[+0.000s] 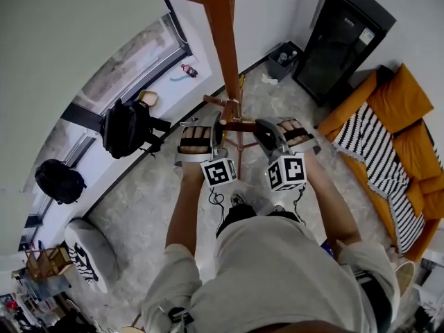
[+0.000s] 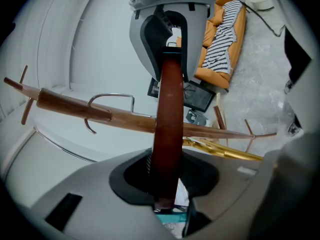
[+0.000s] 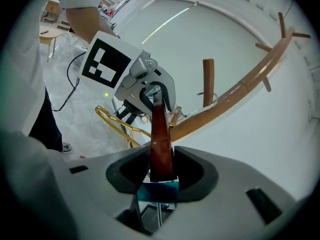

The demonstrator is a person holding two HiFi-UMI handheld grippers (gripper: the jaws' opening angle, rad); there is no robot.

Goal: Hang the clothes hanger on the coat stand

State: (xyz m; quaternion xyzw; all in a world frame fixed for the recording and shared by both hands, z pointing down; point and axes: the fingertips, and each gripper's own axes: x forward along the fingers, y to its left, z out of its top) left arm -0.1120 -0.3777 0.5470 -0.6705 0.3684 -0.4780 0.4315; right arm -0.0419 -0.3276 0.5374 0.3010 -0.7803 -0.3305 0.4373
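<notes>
A dark brown wooden clothes hanger spans between my two grippers, right in front of the tall wooden coat stand. My left gripper is shut on one end of it and my right gripper on the other. In the left gripper view the hanger runs from my jaws up to the right gripper, and its metal hook curves over the stand's pole. The right gripper view shows the hanger in my jaws, with the left gripper at its far end.
Short pegs stick out of the stand's pole. Gold metal bars lie low near the stand. Two black backpacks sit by the wall at left. An orange sofa with a striped cloth and a black cabinet stand at right.
</notes>
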